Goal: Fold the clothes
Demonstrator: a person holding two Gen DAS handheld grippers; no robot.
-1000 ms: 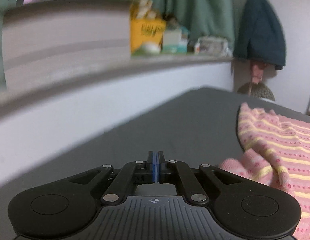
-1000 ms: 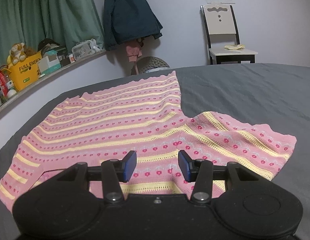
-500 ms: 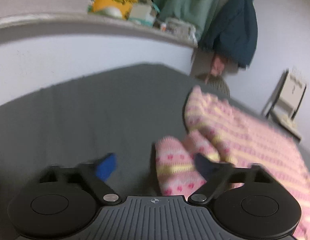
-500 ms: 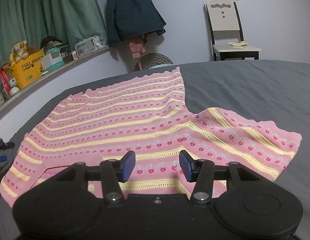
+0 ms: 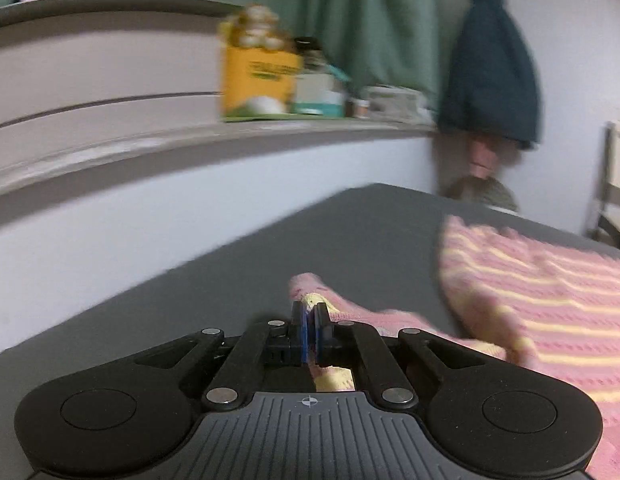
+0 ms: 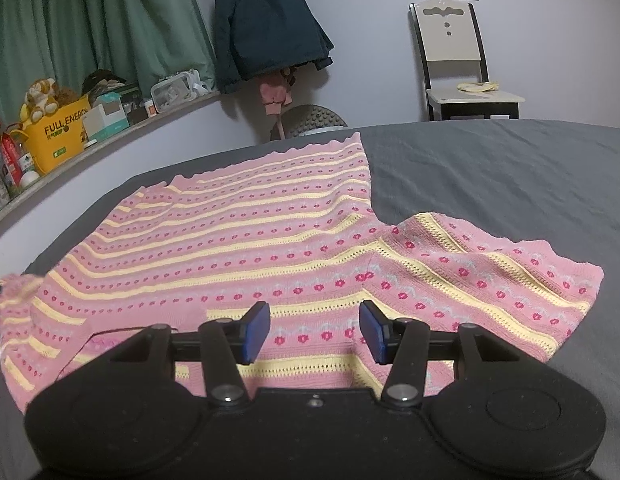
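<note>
Dim, even indoor light; one view blurred, one sharp.

The left wrist view is smeared by motion: the yellow box (image 5: 258, 80) on the ledge and the pink knit sweater (image 5: 550, 292) lose their edges. The right wrist view is crisp, with soft shadows under the chair (image 6: 458, 60). Fisheye bending curves the ledge, and the corners go dark.
</note>
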